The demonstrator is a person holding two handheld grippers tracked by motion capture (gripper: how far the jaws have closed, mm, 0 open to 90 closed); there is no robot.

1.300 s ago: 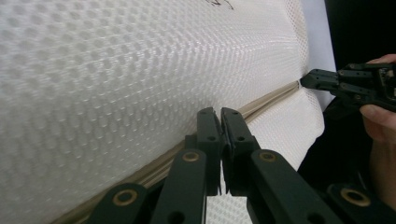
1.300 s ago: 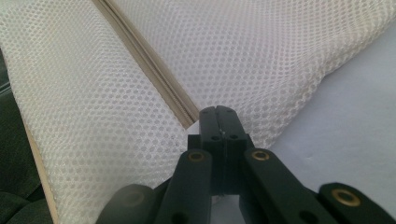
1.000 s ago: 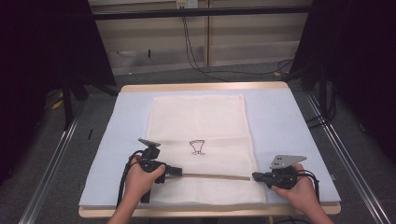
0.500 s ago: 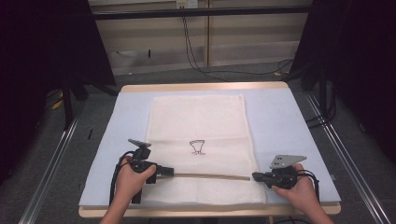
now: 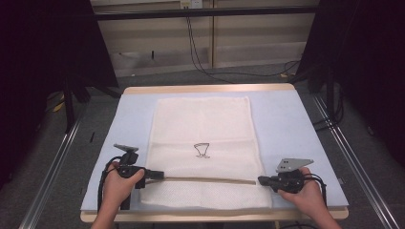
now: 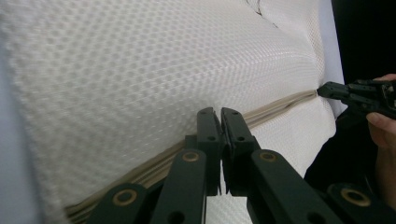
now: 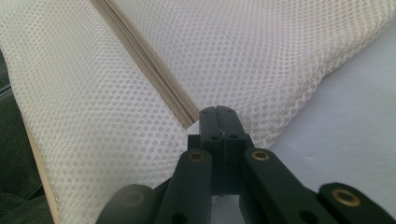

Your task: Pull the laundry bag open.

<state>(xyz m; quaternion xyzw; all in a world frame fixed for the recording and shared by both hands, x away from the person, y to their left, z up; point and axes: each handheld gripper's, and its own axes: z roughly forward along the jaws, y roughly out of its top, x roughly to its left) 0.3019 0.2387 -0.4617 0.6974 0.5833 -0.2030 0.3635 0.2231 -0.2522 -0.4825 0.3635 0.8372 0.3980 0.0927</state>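
A white mesh bag with a small black emblem lies flat on the blue mat. A tan zipper runs across its near part. My left gripper is shut at the zipper's left end, apparently on the zipper pull, which the jaws hide. In the left gripper view, the shut left gripper sits on the zipper, and the right gripper is at the far end. My right gripper is shut on the bag's edge at the zipper's right end. The right gripper pinches mesh beside the zipper.
The mat covers a wooden table whose near edge lies just under both hands. Bare mat lies to either side of the bag. Metal rails and dark floor flank the table, with cables behind it.
My left gripper has slid left along the zipper line, and the tan strip now reaches farther left. The right gripper has held still.
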